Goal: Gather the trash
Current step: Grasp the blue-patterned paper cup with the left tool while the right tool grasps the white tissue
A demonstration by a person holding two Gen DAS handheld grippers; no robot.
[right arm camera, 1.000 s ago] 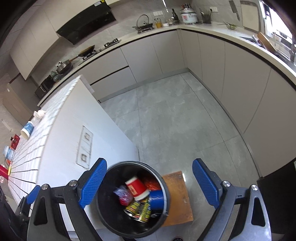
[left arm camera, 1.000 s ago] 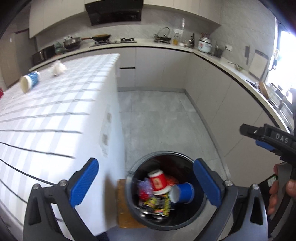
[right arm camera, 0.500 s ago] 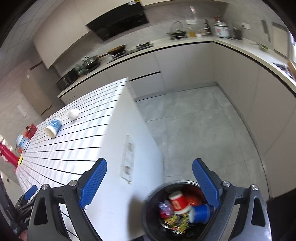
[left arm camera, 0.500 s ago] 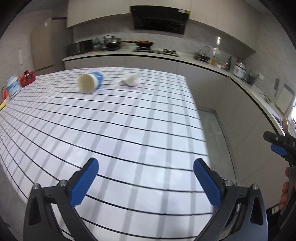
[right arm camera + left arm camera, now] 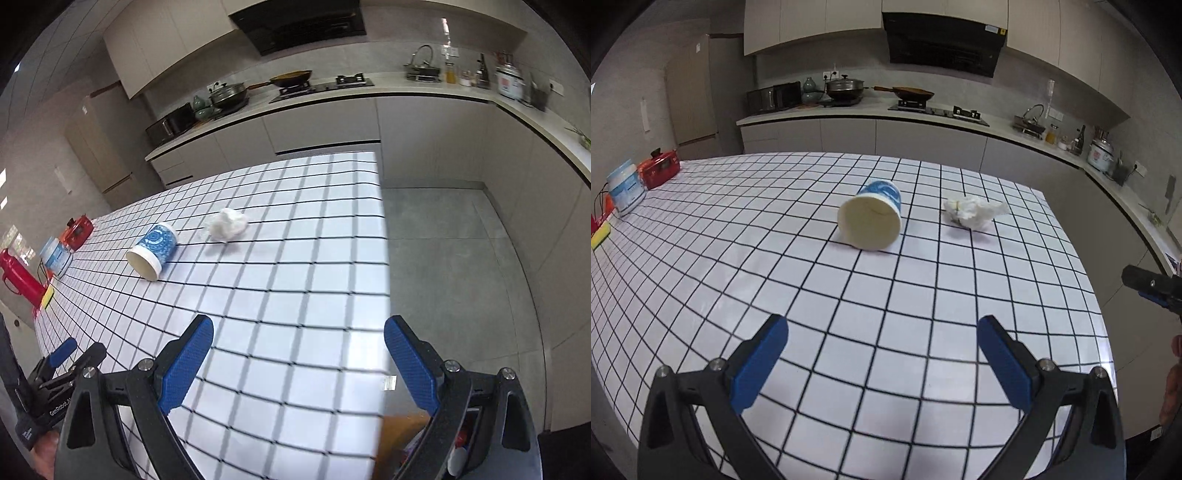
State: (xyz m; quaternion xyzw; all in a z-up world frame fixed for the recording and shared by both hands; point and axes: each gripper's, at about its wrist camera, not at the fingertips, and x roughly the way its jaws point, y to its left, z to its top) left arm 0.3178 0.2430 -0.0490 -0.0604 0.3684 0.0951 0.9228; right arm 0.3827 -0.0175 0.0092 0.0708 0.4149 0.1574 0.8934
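Note:
A blue and white paper cup (image 5: 872,218) (image 5: 153,251) lies on its side on the white grid-patterned table (image 5: 775,258) (image 5: 295,295), its mouth toward me. To its right rests a crumpled white tissue (image 5: 973,212) (image 5: 227,224). My left gripper (image 5: 881,363) hangs open over the near part of the table, well short of the cup, nothing between its fingers. My right gripper (image 5: 297,363) is open and empty above the table's right edge. The left gripper also shows at the lower left of the right wrist view, and the right one at the right edge of the left wrist view.
At the table's far left stand a red box (image 5: 660,170) (image 5: 77,230), a white and blue tub (image 5: 625,186) (image 5: 55,255), a red flask (image 5: 18,277) and a yellow sponge (image 5: 600,236). The trash bin's rim (image 5: 458,458) peeks at the bottom right. Kitchen counters (image 5: 923,114) line the back.
Both grippers swung from above the trash bin on the floor to over the table. The cup and tissue now sit nearer in both views. Both stayed open.

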